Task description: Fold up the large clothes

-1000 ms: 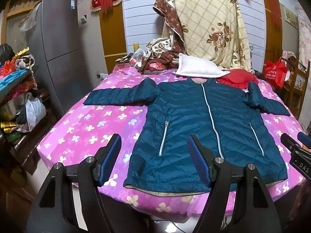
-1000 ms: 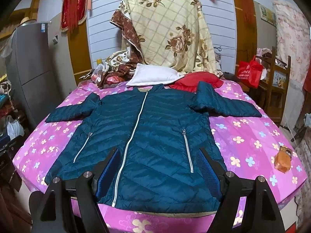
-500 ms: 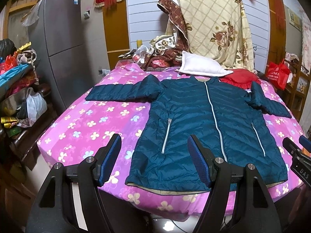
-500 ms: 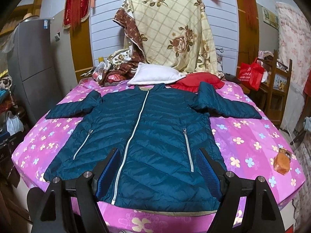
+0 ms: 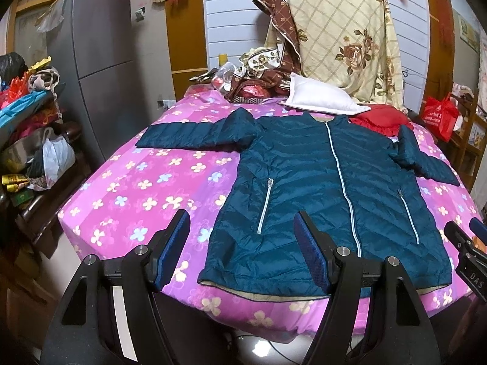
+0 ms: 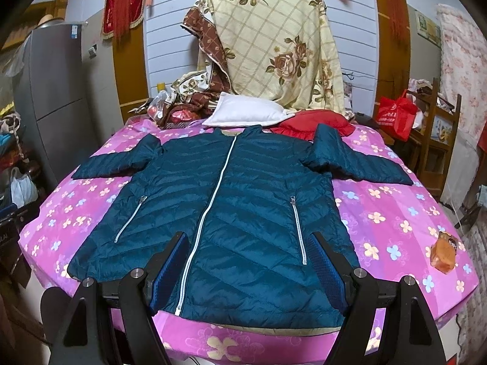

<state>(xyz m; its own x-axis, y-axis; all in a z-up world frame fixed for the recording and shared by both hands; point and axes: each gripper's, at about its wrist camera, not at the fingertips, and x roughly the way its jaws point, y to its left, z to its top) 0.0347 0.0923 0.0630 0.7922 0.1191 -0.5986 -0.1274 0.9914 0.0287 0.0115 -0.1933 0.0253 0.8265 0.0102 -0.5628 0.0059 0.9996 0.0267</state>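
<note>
Slippage is looking like the main risk: the teal quilted puffer jacket with the pale zip (image 6: 243, 213) is lying flat and face-up on the bed with the pink flower-print sheet (image 6: 395, 213), both sleeves spread sideways and its hem sitting just at the near edge, and its shiny padded shell is likely to slide between the pads or spring back open once a fold is being pressed down. Both pairs of tongs are hanging released above that hem with nothing between them, the left tongs (image 5: 242, 252) straddling the jacket's left hem corner and bare sheet, the right tongs (image 6: 248, 264) hovering over the lower front near the zip. A pull on the hem could be dragging the whole jacket off the near edge, since so little sheet is lying in front of it. A sleeve swung inward could be catching the white pillow (image 6: 243, 114) or the red padded garment (image 6: 316, 124) lying close behind the collar. The small orange packet (image 6: 444, 251) is resting well apart on the sheet's right side and seems out of harm's way. As for containers, a red shopping bag (image 6: 395, 118) is sitting on the wooden rack beside the bed, its contents hidden, and a white plastic bag (image 5: 57, 158) is slumping among the piled clutter on the left, its contents too unclear to tell.
</note>
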